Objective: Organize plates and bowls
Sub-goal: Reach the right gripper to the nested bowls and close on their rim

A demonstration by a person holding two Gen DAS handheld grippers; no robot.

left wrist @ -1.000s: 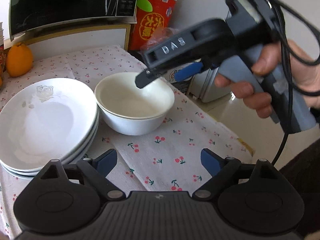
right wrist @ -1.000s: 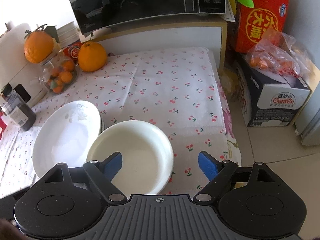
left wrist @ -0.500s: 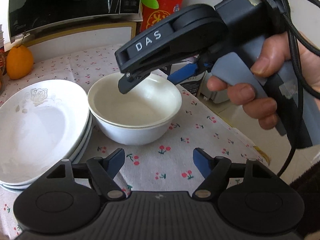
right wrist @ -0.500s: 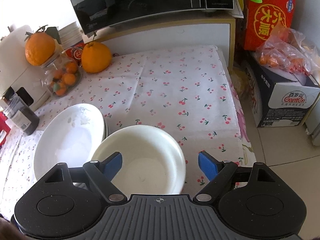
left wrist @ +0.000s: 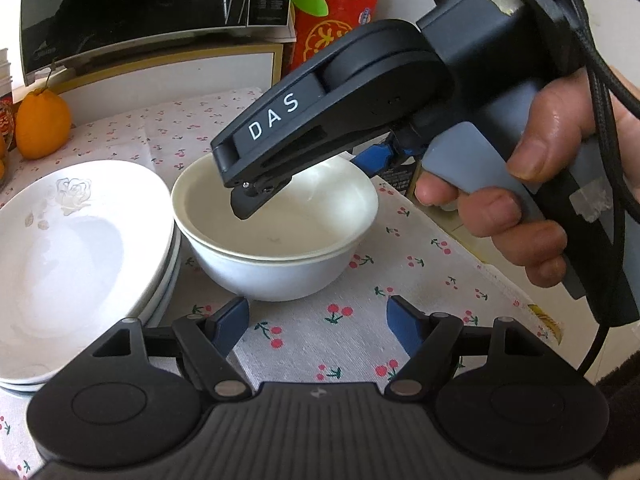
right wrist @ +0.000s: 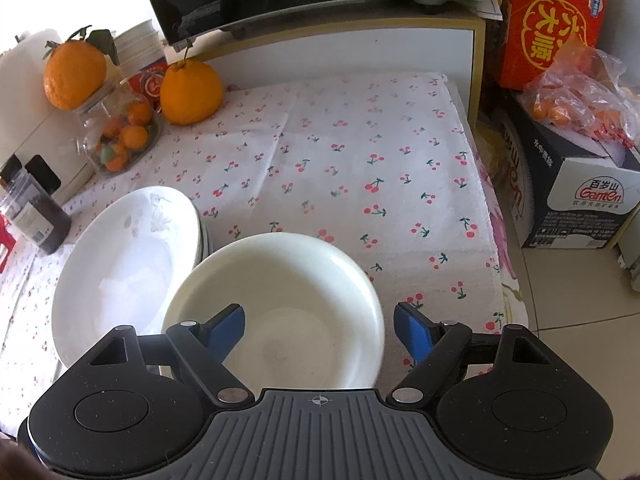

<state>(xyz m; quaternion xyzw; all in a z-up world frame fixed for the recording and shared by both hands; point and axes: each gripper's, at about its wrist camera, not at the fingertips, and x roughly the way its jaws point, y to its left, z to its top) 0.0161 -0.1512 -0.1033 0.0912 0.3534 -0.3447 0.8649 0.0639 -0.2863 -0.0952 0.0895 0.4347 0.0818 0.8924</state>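
Left wrist view: the left claw (left wrist: pixel 318 320) stands open over the cherry-print cloth (left wrist: pixel 400 280) on the counter, with nothing between its blue pads. The bowls (left wrist: pixel 276 240), two white ones nested, sit just beyond its tips, not touched by it. Left of the bowls, touching or nearly so, lies a stack of white plates (left wrist: pixel 80 248). Above the bowls hangs the right claw (left wrist: pixel 304 180), held by a hand (left wrist: pixel 532 200); one dark finger tip dips inside the bowl's rim, its blue partner shows past the far rim. An orange (left wrist: pixel 42 124) stands well behind the plates, and a microwave (left wrist: pixel 152 4) sits on a shelf farther back.

Right wrist view: the right claw (right wrist: pixel 320 330) straddles the right rim of the bowls (right wrist: pixel 276 312): its left pad hangs over the bowl's inside, its right pad outside the rim over the cloth (right wrist: pixel 340 152). The jaws are closing, with the rim between them; neither pad is seen pressing on it. The plates (right wrist: pixel 124 264) lie left of the bowls, their edge close against them. Behind the plates stand a dark jar (right wrist: pixel 34 212) and two oranges (right wrist: pixel 191 92); right of the counter a box (right wrist: pixel 576 184) carries a bag of fruit.
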